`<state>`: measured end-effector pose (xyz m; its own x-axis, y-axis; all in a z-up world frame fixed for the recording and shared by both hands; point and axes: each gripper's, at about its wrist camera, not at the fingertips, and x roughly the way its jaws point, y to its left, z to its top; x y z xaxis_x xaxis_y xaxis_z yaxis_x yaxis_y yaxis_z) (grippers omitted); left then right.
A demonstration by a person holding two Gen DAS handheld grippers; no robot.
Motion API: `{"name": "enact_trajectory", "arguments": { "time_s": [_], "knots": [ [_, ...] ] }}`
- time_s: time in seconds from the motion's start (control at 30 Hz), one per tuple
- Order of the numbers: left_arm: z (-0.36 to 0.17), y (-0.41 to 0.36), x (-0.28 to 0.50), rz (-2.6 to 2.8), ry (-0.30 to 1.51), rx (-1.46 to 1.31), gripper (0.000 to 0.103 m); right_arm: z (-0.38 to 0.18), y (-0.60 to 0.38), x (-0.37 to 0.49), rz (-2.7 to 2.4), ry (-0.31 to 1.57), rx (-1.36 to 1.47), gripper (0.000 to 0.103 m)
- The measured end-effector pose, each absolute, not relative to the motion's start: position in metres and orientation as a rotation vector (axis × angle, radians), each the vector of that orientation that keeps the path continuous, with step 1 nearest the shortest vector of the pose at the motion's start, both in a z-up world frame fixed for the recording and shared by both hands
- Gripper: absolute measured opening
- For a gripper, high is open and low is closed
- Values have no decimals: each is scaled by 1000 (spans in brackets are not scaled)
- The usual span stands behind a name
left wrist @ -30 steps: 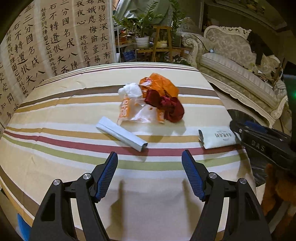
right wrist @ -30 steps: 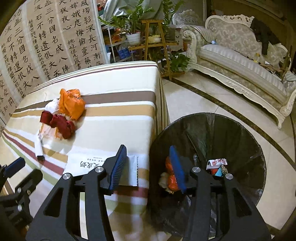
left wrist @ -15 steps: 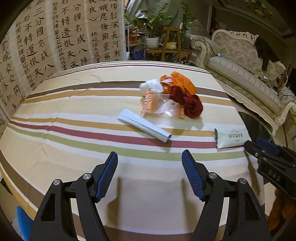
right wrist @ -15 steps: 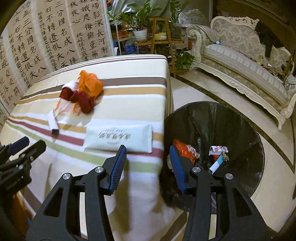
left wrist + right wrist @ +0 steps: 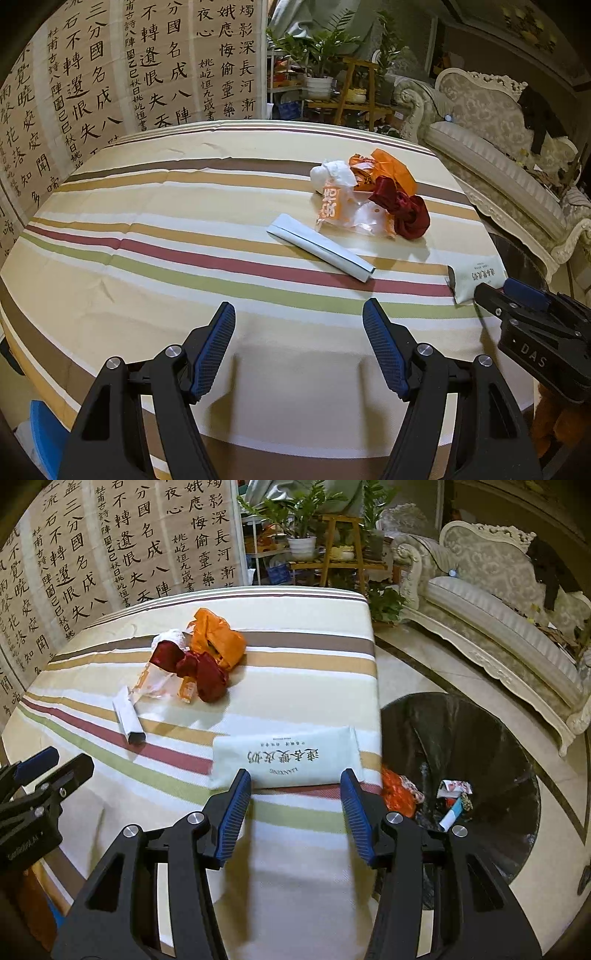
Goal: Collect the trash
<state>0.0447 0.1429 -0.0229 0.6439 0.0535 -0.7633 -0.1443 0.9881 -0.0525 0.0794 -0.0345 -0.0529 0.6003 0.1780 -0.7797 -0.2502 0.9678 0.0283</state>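
Here the right gripper [image 5: 294,780], which a second ago pointed over the bin mouth, has swung back above the table; its fingers stand wide and empty, just short of the white sachet [image 5: 286,761] lying flat near the table's right edge. This suggests one item has been dropped and the sachet is the next pick. The left gripper [image 5: 299,312] has drawn back toward the near edge, fingers also wide and empty. The folded white wrapper [image 5: 319,252] and the heap of orange and red bags [image 5: 373,197] remain mid-table on the striped tablecloth [image 5: 155,288]. The black-lined trash bin [image 5: 476,738] stands on the marble floor beside the table; a calligraphy screen [image 5: 110,70], potted plants [image 5: 299,517] and a carved sofa [image 5: 498,620] lie beyond.
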Motion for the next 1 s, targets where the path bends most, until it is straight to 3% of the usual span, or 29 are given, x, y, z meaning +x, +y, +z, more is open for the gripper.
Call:
{"name": "enact_trajectory", "arguments": {
  "time_s": [0.37, 0.5, 0.67, 1.0],
  "knots": [
    [-28, 152, 50, 110, 874, -139, 70, -54, -9, 100, 287, 911, -83, 50],
    [-29, 155, 52, 116, 876, -150, 70, -51, -5, 105, 295, 909, -57, 62],
    [-30, 163, 54, 123, 879, -170, 70, -48, 5, 109, 309, 904, -47, 71],
    [-31, 167, 57, 114, 881, -186, 70, -53, 20, 112, 281, 905, -131, 70]
  ]
}}
